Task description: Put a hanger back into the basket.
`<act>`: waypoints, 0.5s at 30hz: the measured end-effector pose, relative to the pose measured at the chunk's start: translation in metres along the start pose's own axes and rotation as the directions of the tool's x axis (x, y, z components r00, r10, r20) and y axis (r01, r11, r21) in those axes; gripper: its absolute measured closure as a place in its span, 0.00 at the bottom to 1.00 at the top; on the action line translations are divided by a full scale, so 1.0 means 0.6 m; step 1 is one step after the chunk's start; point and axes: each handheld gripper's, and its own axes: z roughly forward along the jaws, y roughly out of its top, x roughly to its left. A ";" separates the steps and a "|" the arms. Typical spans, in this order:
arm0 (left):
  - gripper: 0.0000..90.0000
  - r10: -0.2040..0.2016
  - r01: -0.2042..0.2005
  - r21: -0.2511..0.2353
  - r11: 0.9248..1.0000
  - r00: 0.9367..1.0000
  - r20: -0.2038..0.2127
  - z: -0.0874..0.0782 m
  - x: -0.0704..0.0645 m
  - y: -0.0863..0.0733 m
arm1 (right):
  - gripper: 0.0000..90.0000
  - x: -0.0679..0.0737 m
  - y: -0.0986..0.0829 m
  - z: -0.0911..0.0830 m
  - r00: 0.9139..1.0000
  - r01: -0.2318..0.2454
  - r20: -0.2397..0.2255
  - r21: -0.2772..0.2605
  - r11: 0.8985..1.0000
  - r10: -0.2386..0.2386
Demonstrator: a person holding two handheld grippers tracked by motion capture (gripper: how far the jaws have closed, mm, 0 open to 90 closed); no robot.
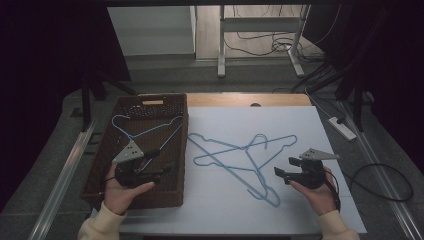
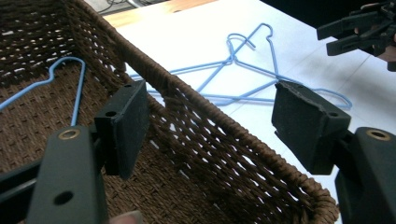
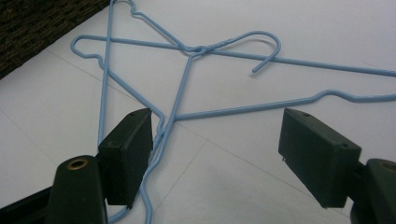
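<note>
One blue wire hanger (image 1: 142, 131) is lying inside the brown woven basket (image 1: 177, 150); two more (image 1: 240, 155) are waiting beside it; both grippers, left (image 1: 150, 175) and right (image 1: 282, 170), are gaping wide, gripping nothing

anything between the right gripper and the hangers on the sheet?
Nothing. In the high view, bare white sheet separates the open right gripper from the blue hangers; the right gripper view shows them just ahead of its jaws.

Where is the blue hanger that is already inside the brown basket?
In the high view, the blue hanger lies in the basket at the table's left, just beyond the left gripper.
</note>
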 end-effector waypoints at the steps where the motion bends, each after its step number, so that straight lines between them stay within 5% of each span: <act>1: 0.32 0.000 0.000 0.000 1.000 1.000 0.002 0.001 -0.001 0.000 | 0.30 0.000 0.000 0.001 1.000 0.002 0.000 0.002 1.000 -0.002; 15: 0.32 0.006 -0.007 0.037 0.999 1.000 0.027 0.015 -0.006 -0.013 | 0.32 0.008 0.000 0.012 1.000 0.029 0.010 0.033 0.999 -0.029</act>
